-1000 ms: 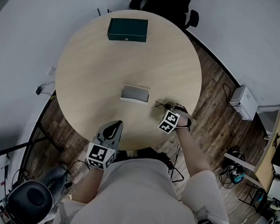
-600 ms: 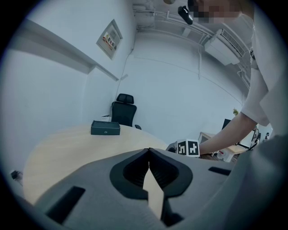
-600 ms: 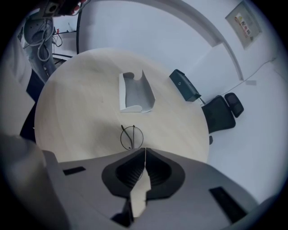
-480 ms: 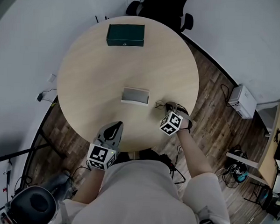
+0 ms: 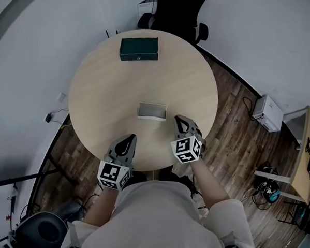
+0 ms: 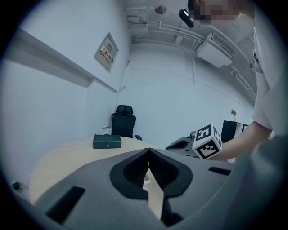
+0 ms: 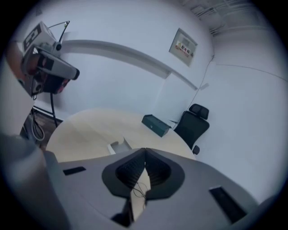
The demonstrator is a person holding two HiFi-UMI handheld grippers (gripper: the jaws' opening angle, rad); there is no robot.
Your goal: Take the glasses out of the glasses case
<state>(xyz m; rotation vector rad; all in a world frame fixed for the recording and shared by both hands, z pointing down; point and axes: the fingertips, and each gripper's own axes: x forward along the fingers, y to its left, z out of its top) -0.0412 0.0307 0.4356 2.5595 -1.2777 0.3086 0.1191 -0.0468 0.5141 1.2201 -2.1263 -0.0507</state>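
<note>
On the round wooden table (image 5: 105, 87) the light glasses case (image 5: 152, 111) lies open near the middle, also seen as the pale case (image 7: 118, 146) in the right gripper view. Thin wire glasses (image 7: 138, 191) lie on the tabletop under my right gripper (image 7: 145, 150); in the head view that gripper hides them. My right gripper (image 5: 180, 119) hangs above the table just right of the case, jaws shut with nothing between them. The left gripper (image 5: 127, 138) hovers over the table's near edge, and its jaws (image 6: 149, 150) are shut and empty.
A dark green box (image 5: 139, 48) sits at the table's far side. A black office chair (image 5: 174, 8) stands behind the table. A white box (image 5: 267, 112) and cables lie on the wood floor at the right. Another chair (image 5: 40, 231) stands at lower left.
My right gripper has lifted off the table and rolled; it now covers the glasses that showed beside it on the tabletop. The left gripper has risen a little.
</note>
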